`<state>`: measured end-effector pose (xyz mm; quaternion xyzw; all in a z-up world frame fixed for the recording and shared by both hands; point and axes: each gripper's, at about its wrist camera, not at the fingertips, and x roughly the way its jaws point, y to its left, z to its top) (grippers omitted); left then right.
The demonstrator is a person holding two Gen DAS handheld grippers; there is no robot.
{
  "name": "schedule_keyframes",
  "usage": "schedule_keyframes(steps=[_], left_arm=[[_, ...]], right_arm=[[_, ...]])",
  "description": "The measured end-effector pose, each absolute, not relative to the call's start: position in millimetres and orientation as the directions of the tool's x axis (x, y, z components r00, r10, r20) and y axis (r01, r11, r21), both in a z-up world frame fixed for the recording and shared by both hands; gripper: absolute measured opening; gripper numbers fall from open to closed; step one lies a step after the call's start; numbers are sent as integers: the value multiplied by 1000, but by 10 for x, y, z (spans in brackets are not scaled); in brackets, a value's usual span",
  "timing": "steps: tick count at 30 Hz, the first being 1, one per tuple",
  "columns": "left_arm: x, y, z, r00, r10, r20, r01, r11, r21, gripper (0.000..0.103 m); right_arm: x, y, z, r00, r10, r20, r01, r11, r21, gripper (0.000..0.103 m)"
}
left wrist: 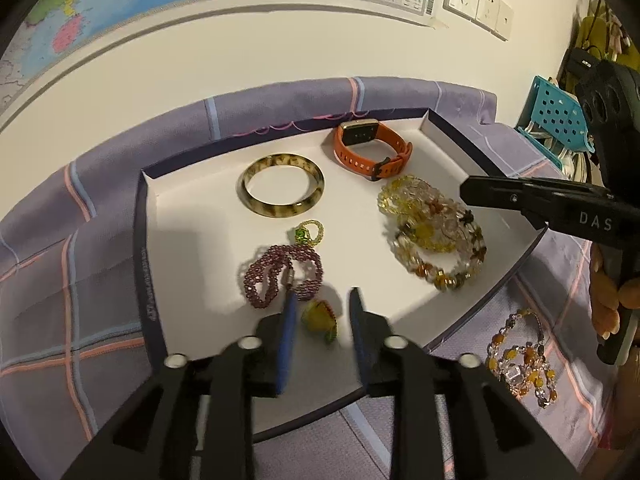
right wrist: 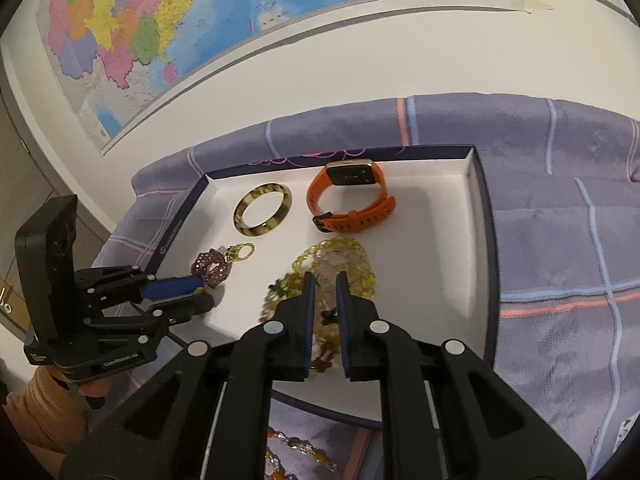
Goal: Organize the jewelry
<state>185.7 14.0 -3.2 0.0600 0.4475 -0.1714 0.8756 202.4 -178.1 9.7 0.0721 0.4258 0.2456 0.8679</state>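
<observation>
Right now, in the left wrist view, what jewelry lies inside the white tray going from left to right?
Purple bead bracelet → mottled bangle → orange watch → pile of yellow and clear bead bracelets. The small green and yellow bead ring and the yellow piece between the left gripper's fingers overlap these in order, so both are left out.

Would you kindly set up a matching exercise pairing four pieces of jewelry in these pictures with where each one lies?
Things:
1. orange watch
2. mottled bangle
3. purple bead bracelet
4. amber bead bracelet

Places:
A. on the checked cloth, outside the box
B. in the box, near its far wall, beside the bangle
C. in the box, just ahead of the left gripper
D. in the box, between the watch and the box's left wall

Pairs: 1-B, 2-D, 3-C, 4-A
</observation>
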Motion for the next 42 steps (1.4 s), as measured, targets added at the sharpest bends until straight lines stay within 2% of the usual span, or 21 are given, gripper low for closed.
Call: schedule_keyframes(steps=[7, 16, 27, 32, 33, 35, 39, 42], left_arm=[[1642, 167, 183, 606, -227, -762, 346, 938, -4, 40], [1186, 239, 422, 672, -248, -698, 350, 937, 5, 48], [767, 237, 240, 639, -274, -719, 364, 931, -31, 51], [649, 224, 131, 620, -282, -732, 367, 929, -46, 53], [636, 224, 116, 618, -282, -734, 369, 928, -47, 54], [585, 205, 83, 611, -286, -738, 377, 925, -46, 56], [497, 175, 14, 596, -293, -748, 393, 918, -46, 56], [467, 161, -30, 587, -295, -754, 395, 917, -51, 58]], right_arm=[[1868, -1901, 185, 544, 483, -687, -358, 873, 330, 22], [1421, -1968, 384, 557, 512, -654, -425, 852, 305, 33], [766, -1670, 93, 462, 479, -746, -544, 818, 188, 35], [659, -1668, -44, 453, 453, -767, -526, 831, 180, 37], [654, -1691, -54, 455, 453, -766, -518, 835, 186, 39], [635, -1760, -63, 476, 434, -765, -488, 854, 180, 52], [646, -1889, -103, 488, 413, -769, -436, 878, 195, 56], [647, -1899, -133, 484, 422, -767, -425, 879, 215, 63]])
